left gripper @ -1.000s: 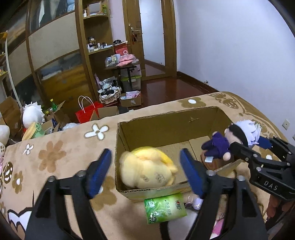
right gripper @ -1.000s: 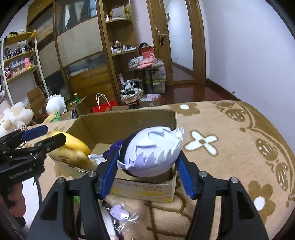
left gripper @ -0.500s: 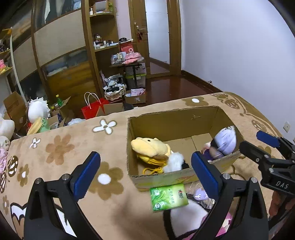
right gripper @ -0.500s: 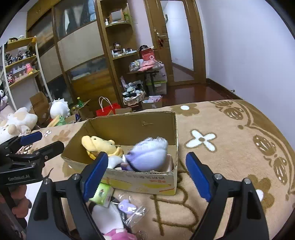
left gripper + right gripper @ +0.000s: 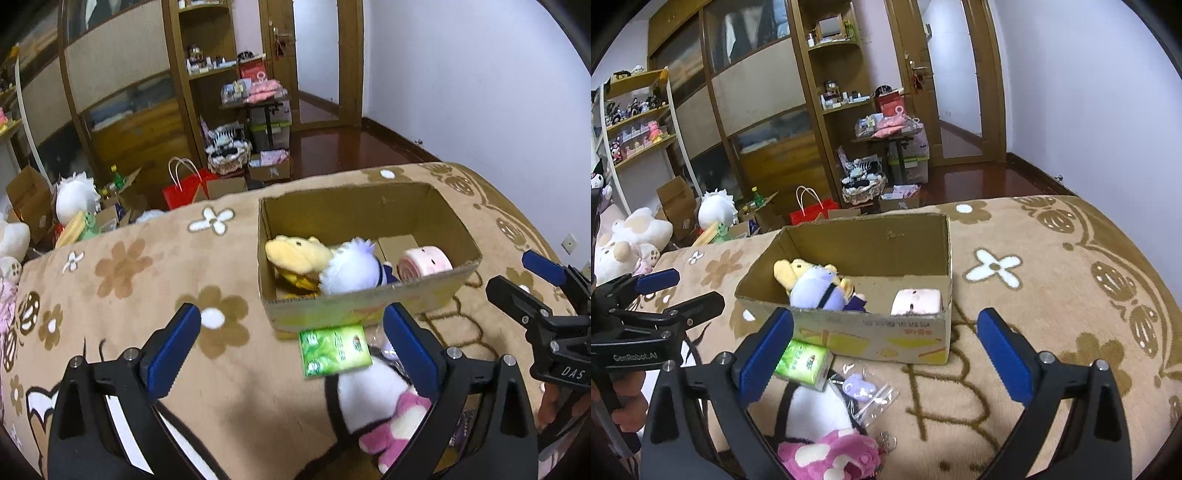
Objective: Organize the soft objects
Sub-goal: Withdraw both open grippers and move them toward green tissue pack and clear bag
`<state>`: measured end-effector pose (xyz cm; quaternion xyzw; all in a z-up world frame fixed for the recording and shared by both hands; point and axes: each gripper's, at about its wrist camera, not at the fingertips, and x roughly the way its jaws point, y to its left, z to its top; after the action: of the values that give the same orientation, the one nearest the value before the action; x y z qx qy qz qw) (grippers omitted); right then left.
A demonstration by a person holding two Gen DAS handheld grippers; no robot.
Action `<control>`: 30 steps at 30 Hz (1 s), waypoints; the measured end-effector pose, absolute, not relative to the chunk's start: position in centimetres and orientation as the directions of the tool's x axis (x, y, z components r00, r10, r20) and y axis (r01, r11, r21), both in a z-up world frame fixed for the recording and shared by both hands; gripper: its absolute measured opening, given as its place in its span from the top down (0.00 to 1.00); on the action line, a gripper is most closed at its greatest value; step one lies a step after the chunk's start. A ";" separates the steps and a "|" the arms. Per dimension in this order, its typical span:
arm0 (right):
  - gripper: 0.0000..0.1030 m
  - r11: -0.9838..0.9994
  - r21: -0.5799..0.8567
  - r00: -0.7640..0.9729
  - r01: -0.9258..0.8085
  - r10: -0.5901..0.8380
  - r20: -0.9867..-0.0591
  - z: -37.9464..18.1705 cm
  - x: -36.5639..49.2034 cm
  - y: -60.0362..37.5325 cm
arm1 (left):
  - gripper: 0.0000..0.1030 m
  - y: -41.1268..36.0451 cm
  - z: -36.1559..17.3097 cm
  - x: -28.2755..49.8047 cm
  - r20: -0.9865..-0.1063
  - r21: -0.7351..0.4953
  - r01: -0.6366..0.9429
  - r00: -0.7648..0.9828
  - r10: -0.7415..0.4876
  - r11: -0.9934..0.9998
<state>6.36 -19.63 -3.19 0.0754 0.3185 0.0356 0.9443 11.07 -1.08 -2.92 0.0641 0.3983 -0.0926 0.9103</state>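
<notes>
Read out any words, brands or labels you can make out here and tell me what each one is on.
"DAS": on the black body of the right gripper, seen from the left wrist camera.
"GenRobot.AI": on the black body of the left gripper, seen from the right wrist camera.
Green tissue pack: printed text and a small logo, too blurred to read.
Cardboard box: red print on the front wall, too small to read.
</notes>
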 end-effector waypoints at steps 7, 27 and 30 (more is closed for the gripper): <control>0.00 0.989 0.141 0.763 -0.032 0.115 -0.636 -3.6 5.9 -18.8 | 0.05 0.1 -4.4 11.7 -0.790 -0.057 0.222 0.586 -0.180 0.973; 0.00 0.993 0.097 0.604 -0.062 0.115 -0.789 -9.3 8.7 -16.9 | 0.05 -0.4 -9.2 14.9 -0.854 -0.123 0.213 0.476 -0.213 0.969; 0.00 0.993 0.091 0.586 -0.072 0.116 -0.802 -10.1 9.1 -16.5 | 0.05 -0.6 -10.0 15.1 -0.865 -0.129 0.215 0.453 -0.216 0.968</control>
<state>9.07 -16.47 -10.12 0.0246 0.4521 0.0528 0.8901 15.10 -0.62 -10.01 -0.0005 0.5073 -0.1266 0.8524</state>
